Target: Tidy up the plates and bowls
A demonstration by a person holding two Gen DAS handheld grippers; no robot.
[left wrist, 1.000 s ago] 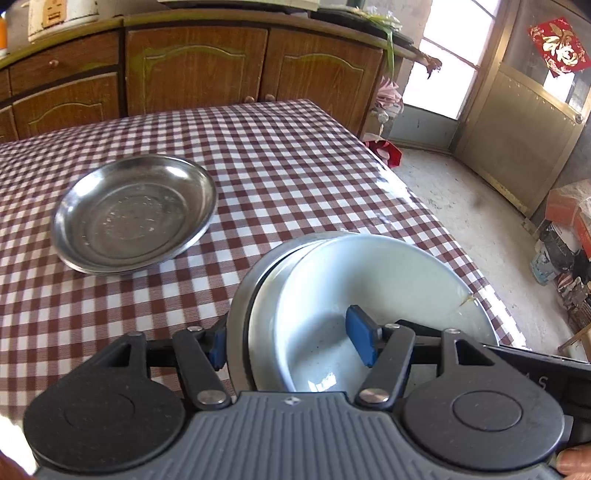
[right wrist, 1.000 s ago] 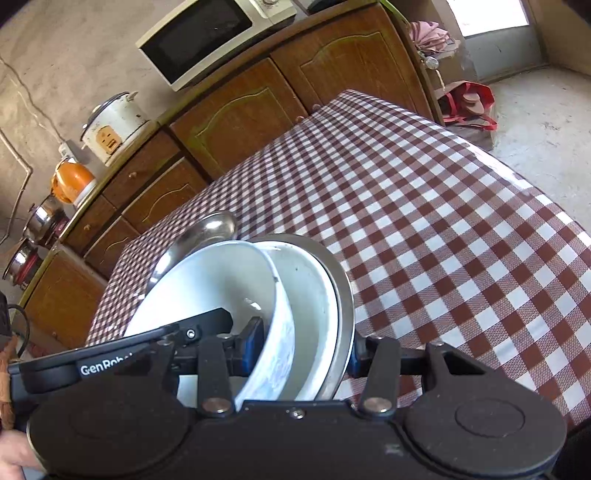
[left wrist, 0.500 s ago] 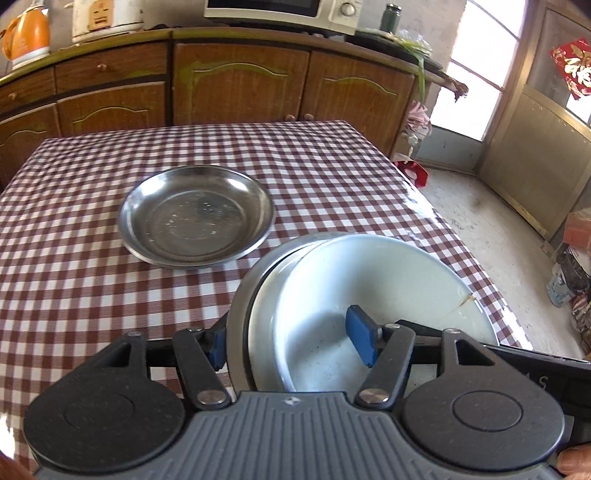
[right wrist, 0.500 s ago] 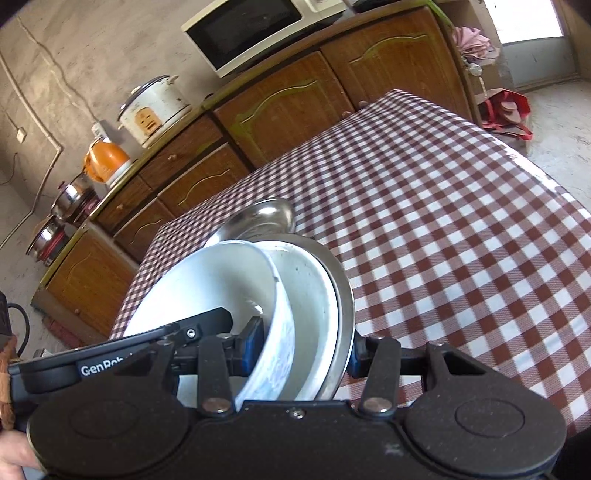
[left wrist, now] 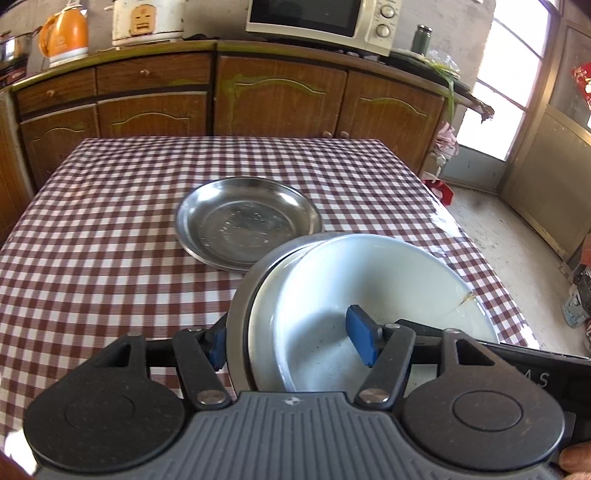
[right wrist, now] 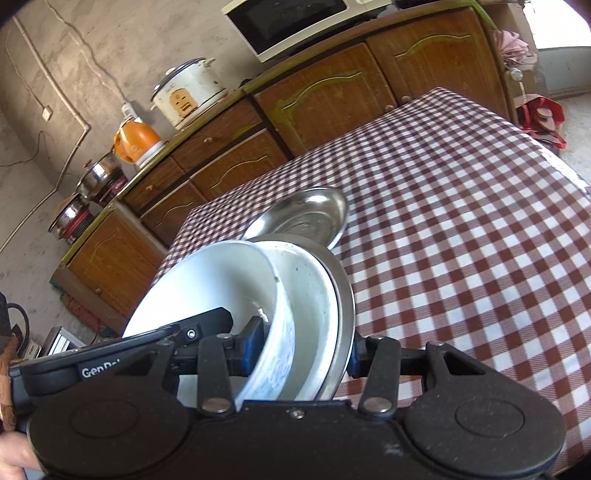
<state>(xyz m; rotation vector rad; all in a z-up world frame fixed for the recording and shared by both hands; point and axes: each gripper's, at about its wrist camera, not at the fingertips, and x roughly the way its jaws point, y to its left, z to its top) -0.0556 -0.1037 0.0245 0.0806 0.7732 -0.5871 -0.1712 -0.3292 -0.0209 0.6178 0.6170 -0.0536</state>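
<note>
A stack of a steel plate [left wrist: 240,295], a white plate [left wrist: 264,306] and a white bowl [left wrist: 376,280] hangs tilted above the checked table [left wrist: 92,240]. My left gripper [left wrist: 290,343] is shut on its near rim, one blue pad under the steel plate and one inside the bowl. My right gripper [right wrist: 303,350] is shut on the same stack from the other side, around the white bowl [right wrist: 214,284] and the steel plate [right wrist: 345,295]. A second, empty steel plate [left wrist: 247,219] lies on the table just beyond the stack, and the right wrist view shows this steel plate [right wrist: 306,218] too.
Wooden cabinets [left wrist: 280,99] line the far wall, carrying a microwave [left wrist: 317,22], a rice cooker [left wrist: 147,18] and an orange kettle [left wrist: 64,35]. The table's right edge [left wrist: 454,229] drops to a concrete floor beside a door [left wrist: 554,147].
Both grippers have lifted the stack and carried it toward the steel plate on the table, which now sits just beyond the stack's rim. Neither grip has changed.
</note>
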